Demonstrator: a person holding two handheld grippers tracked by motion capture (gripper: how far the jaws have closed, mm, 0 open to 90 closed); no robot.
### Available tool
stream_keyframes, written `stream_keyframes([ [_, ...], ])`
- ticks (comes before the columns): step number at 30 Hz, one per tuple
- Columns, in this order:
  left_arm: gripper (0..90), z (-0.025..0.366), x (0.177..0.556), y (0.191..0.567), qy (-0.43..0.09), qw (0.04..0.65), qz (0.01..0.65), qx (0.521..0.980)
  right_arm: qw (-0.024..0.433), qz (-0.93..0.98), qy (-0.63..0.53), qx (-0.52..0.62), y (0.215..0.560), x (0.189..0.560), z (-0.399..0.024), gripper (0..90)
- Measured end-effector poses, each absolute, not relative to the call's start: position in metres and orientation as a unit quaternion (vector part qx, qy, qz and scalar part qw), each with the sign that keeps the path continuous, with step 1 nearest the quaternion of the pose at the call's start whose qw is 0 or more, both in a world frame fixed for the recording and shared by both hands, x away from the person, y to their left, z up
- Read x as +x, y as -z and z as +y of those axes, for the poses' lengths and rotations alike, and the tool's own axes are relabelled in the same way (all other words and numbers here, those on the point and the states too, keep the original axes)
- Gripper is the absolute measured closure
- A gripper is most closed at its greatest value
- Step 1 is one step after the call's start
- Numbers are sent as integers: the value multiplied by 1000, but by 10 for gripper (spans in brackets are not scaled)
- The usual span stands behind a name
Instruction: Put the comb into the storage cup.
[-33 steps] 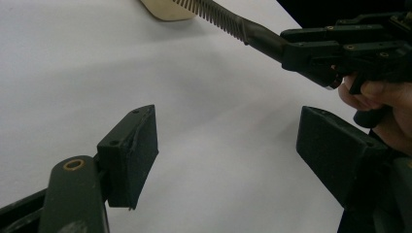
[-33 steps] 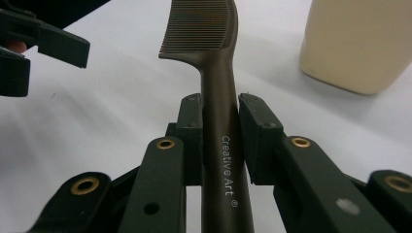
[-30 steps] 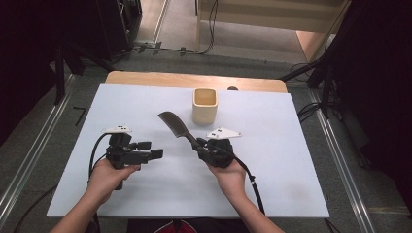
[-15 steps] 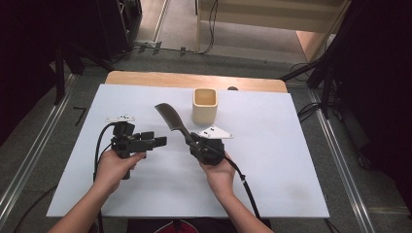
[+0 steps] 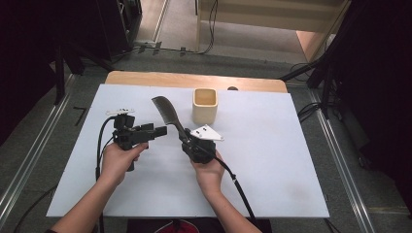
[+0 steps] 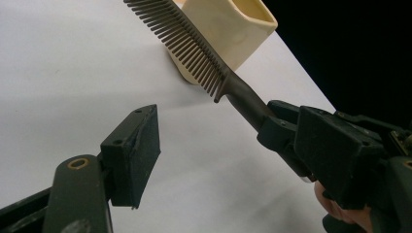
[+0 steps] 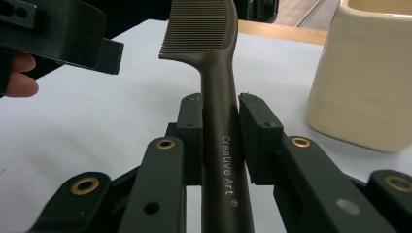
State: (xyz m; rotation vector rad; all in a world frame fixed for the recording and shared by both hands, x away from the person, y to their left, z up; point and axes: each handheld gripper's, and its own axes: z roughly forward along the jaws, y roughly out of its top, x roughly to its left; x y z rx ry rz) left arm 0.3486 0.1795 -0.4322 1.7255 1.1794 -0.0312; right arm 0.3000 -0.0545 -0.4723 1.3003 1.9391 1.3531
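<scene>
Cup (image 5: 204, 105) stands behind the comb (image 5: 167, 112), right of it.

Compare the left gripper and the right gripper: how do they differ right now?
The right gripper is shut on the dark brown plastic comb, clamping its handle; the left gripper is open and holds nothing. The right points up the table beside the cream square cup; the left points sideways toward the comb. Both are black and hand-held.
</scene>
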Motion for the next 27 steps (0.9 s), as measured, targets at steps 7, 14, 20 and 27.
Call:
stream_keyframes([
  [7,260,176,357,433,6,514,499,698,237,675,-510,478,475,302,-48,701],
  [14,273,168,364,430,6,527,506,683,244,662,-527,474,471,302,-40,701],
  [20,278,159,367,429,2,529,507,680,241,651,-539,477,471,300,-37,701],
  [27,288,152,369,430,8,533,514,672,236,641,-548,483,470,300,-36,701],
])
